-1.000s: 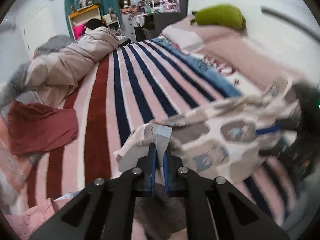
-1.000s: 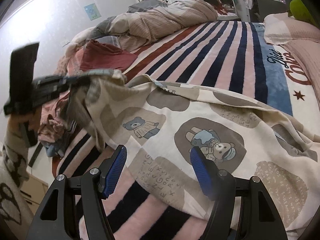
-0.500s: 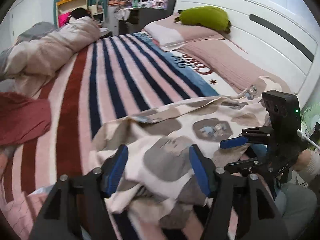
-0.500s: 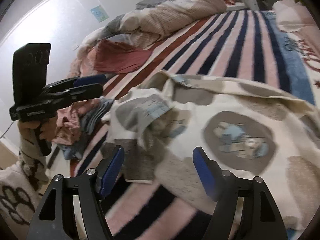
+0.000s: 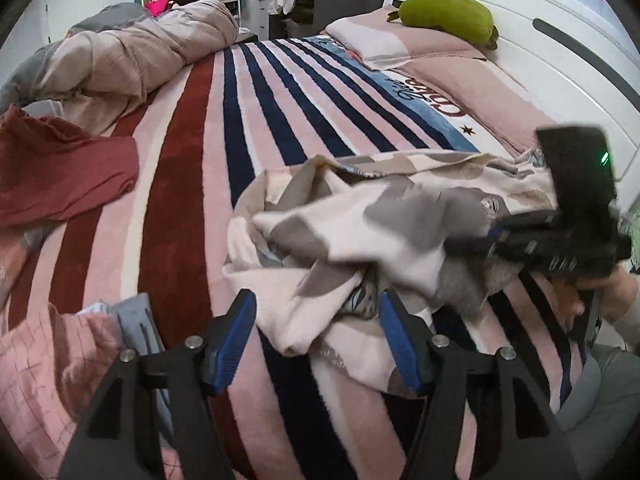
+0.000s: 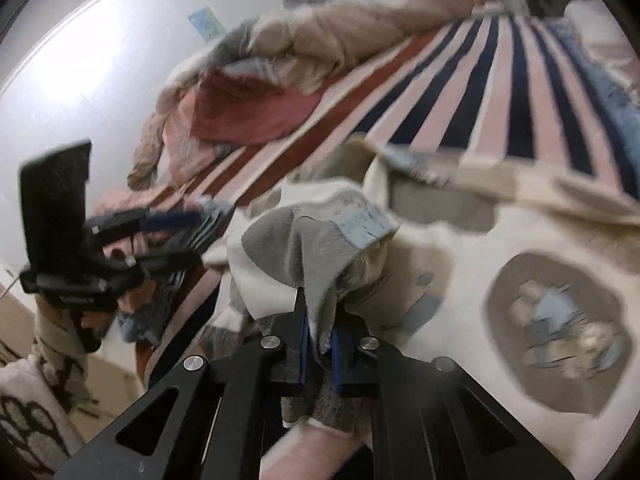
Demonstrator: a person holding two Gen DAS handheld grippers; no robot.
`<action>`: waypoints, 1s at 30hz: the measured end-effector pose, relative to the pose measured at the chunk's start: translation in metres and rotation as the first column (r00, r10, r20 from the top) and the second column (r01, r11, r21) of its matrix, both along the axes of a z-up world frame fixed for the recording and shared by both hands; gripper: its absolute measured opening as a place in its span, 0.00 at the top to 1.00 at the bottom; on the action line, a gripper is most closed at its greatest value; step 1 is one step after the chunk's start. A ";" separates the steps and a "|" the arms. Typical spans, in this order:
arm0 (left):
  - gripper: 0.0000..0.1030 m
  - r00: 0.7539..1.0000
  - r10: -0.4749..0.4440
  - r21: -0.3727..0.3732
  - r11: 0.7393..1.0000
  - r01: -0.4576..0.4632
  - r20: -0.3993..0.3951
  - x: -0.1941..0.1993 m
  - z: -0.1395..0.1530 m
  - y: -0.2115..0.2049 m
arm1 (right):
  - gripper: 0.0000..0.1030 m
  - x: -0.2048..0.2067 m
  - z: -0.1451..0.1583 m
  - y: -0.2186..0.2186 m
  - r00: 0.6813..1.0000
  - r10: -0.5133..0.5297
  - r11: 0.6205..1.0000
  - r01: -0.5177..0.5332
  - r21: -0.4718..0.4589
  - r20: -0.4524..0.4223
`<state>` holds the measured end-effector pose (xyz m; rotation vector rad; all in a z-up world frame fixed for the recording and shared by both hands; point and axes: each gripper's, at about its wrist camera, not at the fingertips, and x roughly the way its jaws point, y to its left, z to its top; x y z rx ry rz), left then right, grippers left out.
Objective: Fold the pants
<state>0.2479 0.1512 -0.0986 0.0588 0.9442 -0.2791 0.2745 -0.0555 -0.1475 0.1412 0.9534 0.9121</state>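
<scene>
Barely started: our bear-print pajama pants (image 5: 384, 216) lie bunched at the bed's (image 5: 280, 120) near edge. Right gripper (image 6: 320, 338) is clenched on a fabric fold, left gripper (image 5: 316, 336) hovers released. All folds remain.

We cannot read the blurred print on the pants (image 6: 552, 320) in the right wrist view, nor see the fold of cloth running down between the right gripper (image 6: 320, 340) pads. Motion smears the left gripper (image 6: 172, 236) there. The frame edge cuts off the maroon garment (image 5: 60, 172).
</scene>
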 end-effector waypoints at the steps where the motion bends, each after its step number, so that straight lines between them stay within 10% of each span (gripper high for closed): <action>1: 0.43 1.000 -0.005 0.009 1.000 0.005 -0.001 -0.001 -0.002 -0.001 | 0.98 -0.001 0.006 -0.006 1.000 -0.023 1.000 0.023 -0.002 0.022; 6: 0.42 1.000 -0.011 0.054 0.998 0.012 -0.014 0.001 -0.014 -0.008 | 0.98 0.000 0.035 -0.044 0.983 -0.147 0.988 0.152 -0.034 0.113; 20: 0.41 0.975 -0.221 -0.107 0.969 0.222 0.023 -0.013 -0.012 -0.076 | 0.98 0.009 0.049 -0.091 0.961 -0.242 0.968 0.249 -0.040 0.134; 26: 0.43 0.968 -0.249 0.078 0.966 0.247 0.011 -0.006 -0.028 -0.121 | 0.98 0.013 0.043 -0.101 0.961 -0.255 0.965 0.260 -0.035 0.111; 27: 0.48 0.970 -0.243 0.089 0.966 0.242 0.001 -0.004 -0.032 -0.123 | 0.98 0.013 0.042 -0.101 0.961 -0.253 0.966 0.258 -0.035 0.109; 29: 0.94 0.968 -0.247 0.076 0.966 0.249 -0.037 0.000 -0.038 -0.123 | 0.98 0.012 0.041 -0.100 0.964 -0.247 0.967 0.251 -0.032 0.104; 30: 0.95 0.970 -0.238 0.079 0.967 0.241 -0.043 0.001 -0.037 -0.120 | 0.98 0.012 0.041 -0.101 0.965 -0.242 0.969 0.247 -0.030 0.103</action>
